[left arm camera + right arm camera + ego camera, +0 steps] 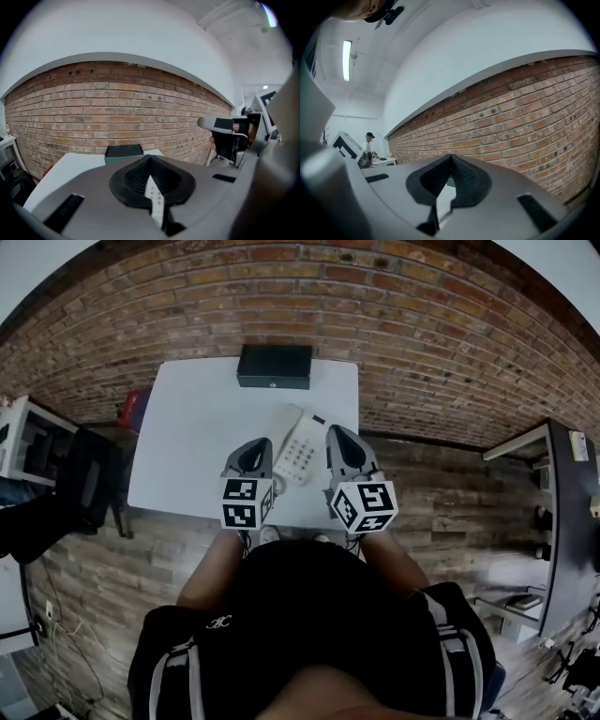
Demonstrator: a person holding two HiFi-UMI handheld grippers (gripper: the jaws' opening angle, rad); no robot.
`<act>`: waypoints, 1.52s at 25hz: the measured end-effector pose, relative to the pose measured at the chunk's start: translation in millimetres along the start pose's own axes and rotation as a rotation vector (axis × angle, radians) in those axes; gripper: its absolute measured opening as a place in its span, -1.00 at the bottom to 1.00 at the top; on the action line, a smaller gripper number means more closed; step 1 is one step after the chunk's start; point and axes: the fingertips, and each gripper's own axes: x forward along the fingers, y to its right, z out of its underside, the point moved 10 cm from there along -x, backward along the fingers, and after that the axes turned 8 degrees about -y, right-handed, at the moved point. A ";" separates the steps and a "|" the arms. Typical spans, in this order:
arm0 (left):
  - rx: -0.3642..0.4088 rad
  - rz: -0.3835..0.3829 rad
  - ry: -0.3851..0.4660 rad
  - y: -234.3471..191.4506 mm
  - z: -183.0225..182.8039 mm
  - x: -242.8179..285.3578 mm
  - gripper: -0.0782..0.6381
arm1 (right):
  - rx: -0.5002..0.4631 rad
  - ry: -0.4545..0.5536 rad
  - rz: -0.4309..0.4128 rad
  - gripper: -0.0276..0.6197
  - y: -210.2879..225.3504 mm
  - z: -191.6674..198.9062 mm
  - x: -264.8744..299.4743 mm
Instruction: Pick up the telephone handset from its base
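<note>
An office-like workroom: a long brick wall [309, 296], plank floor [422, 484], a white table [187, 437] bearing a phone [298, 451] and a black box [274, 366], a dark desk [565, 521] with gear alongside, a ceiling strip light [347, 60], and a person [367, 145] at a far bench [384, 161].
</note>
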 end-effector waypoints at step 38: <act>0.065 0.097 -0.321 -46.4 68.9 152.2 -0.61 | 0.036 -0.102 0.307 -0.92 15.0 31.2 -21.5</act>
